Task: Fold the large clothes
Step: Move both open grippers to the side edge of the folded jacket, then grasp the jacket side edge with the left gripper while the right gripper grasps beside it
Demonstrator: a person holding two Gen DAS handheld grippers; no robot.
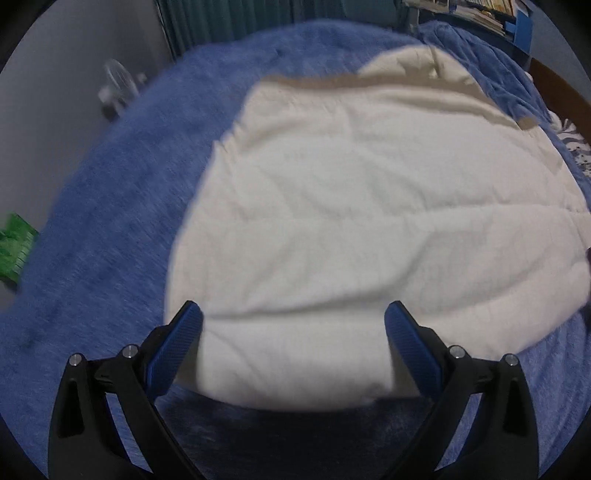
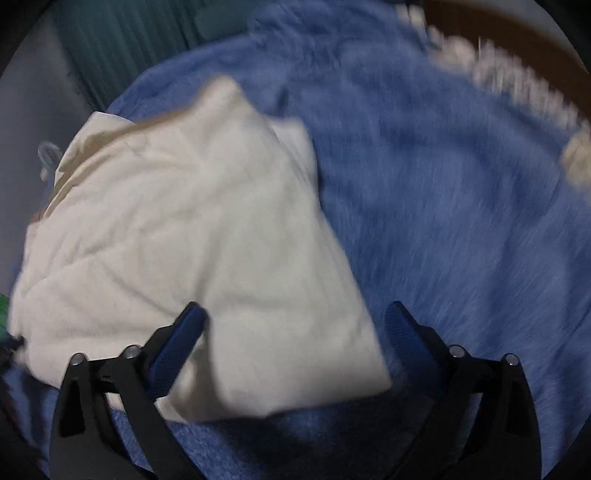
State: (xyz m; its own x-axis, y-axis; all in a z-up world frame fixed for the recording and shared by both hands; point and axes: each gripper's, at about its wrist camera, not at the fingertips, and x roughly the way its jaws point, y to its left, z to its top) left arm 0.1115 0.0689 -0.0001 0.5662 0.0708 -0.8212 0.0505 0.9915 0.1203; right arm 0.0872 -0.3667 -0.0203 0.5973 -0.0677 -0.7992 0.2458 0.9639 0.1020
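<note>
The cream garment point(image 1: 351, 221) served as the landmark; it lay folded and fairly flat on a blue fuzzy blanket point(image 1: 103, 221) that covered the bed.

In the left wrist view, far to the left of the garment, a green object point(image 1: 14, 245) sat at the blanket's edge, too blurred to identify. Above it, also left of the garment and beyond the blanket, stood a pale wire-like object point(image 1: 118, 86) against the wall, blurred as well. The left gripper point(image 1: 293, 334) hovered over the near edge of the garment with its blue-padded fingers point(image 1: 177, 350) spread wide apart, holding nothing. The near edge of the garment showed between the two fingers. A tan band point(image 1: 314, 82) ran across the far end of the garment. Behind it hung a teal curtain point(image 1: 221, 18). To the far right of the garment, a shelf of books point(image 1: 480, 14) stood past the bed.

In the right wrist view the garment point(image 2: 192, 236) filled the left half of the frame, with the blanket point(image 2: 443, 206) bare to its right. The right gripper point(image 2: 295, 334) was likewise wide open and empty, above the garment's near right corner; its left finger point(image 2: 173, 350) overlapped the cloth and its right finger was over blanket. A white patterned cloth point(image 2: 517, 85), heavily blurred, lay at the blanket's far right edge beside a brown wooden surface point(image 2: 491, 26).
</note>
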